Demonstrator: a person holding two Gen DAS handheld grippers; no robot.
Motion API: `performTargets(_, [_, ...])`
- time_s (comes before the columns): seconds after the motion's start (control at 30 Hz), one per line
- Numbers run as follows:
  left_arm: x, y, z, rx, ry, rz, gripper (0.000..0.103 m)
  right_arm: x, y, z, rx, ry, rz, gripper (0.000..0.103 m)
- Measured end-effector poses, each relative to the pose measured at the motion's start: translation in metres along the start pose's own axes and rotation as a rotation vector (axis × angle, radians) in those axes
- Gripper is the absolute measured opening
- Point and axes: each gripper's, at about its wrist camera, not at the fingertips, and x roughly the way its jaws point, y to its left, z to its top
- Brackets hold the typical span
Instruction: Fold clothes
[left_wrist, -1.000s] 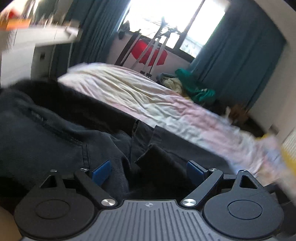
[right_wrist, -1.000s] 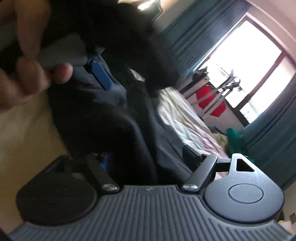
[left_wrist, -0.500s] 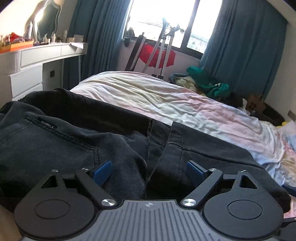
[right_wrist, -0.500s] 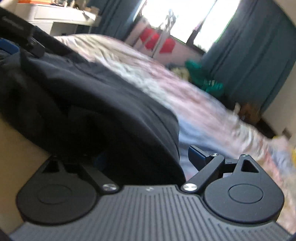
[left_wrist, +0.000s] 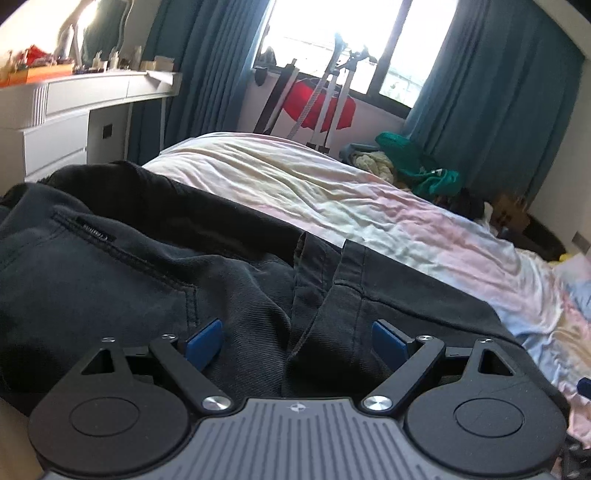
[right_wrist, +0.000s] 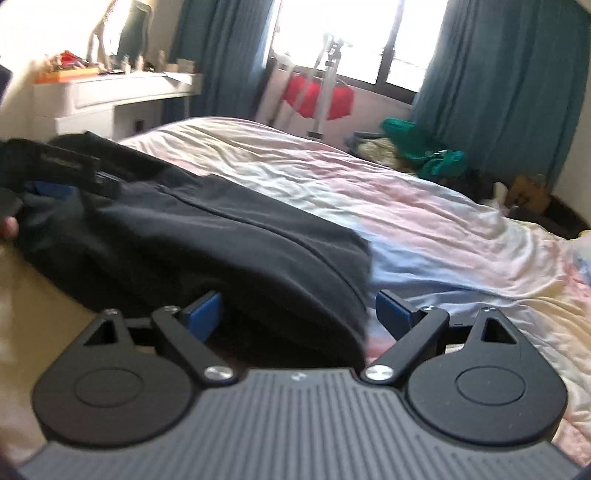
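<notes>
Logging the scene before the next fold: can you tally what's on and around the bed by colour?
Black: 1, the jeans lying on the bed, between the open jaws of both hand-held grippers
Pink and white: 1, the bed sheet
Green: 1, the heap of clothes past the bed
Red: 1, the cloth on the rack under the window
Total: 4

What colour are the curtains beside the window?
Teal blue; the long fabric curtains show best in the left wrist view.

The trousers (left_wrist: 155, 280) lie on the bed's (left_wrist: 332, 195) near edge, the dresser (left_wrist: 74, 110) left, the window (left_wrist: 332, 33) behind.
</notes>
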Motion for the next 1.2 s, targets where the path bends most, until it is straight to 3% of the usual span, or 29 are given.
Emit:
performTargets(0.17, [-0.004,-0.003,0.001,0.001,0.001,0.019,0.088,0.034,0.012,-0.002,-0.062,0.07,-0.074,0.091])
performTargets(0.23, [-0.004,-0.006,0.0,0.012,-0.003,0.014,0.088,0.049,0.003,0.0,0.026,0.068,-0.081,0.091])
performTargets(0.33, [0.001,-0.011,-0.003,0.046,-0.002,0.033,0.088,0.06,-0.012,0.004,0.216,0.034,-0.018,0.091])
performTargets(0.47, [0.001,-0.012,-0.002,0.054,-0.024,0.03,0.088,0.074,-0.009,-0.007,0.167,0.105,-0.144,0.091])
performTargets(0.63, [-0.012,-0.014,0.002,0.043,-0.097,-0.055,0.088,0.065,-0.037,-0.024,0.342,0.138,-0.141,0.091])
performTargets(0.8, [0.006,-0.022,-0.005,0.118,-0.024,0.027,0.087,0.059,-0.058,-0.031,0.502,0.215,-0.107,0.091])
performTargets(0.93, [0.017,-0.032,-0.014,0.195,0.014,0.083,0.087,0.037,-0.063,-0.027,0.528,0.229,-0.096,0.091])
performTargets(1.03, [0.021,-0.034,-0.02,0.228,0.023,0.082,0.087,0.009,-0.06,-0.018,0.472,0.166,-0.093,0.091])
performTargets(1.2, [0.022,-0.032,-0.023,0.216,0.027,0.08,0.087,-0.046,-0.043,-0.007,0.359,-0.137,0.024,0.091])
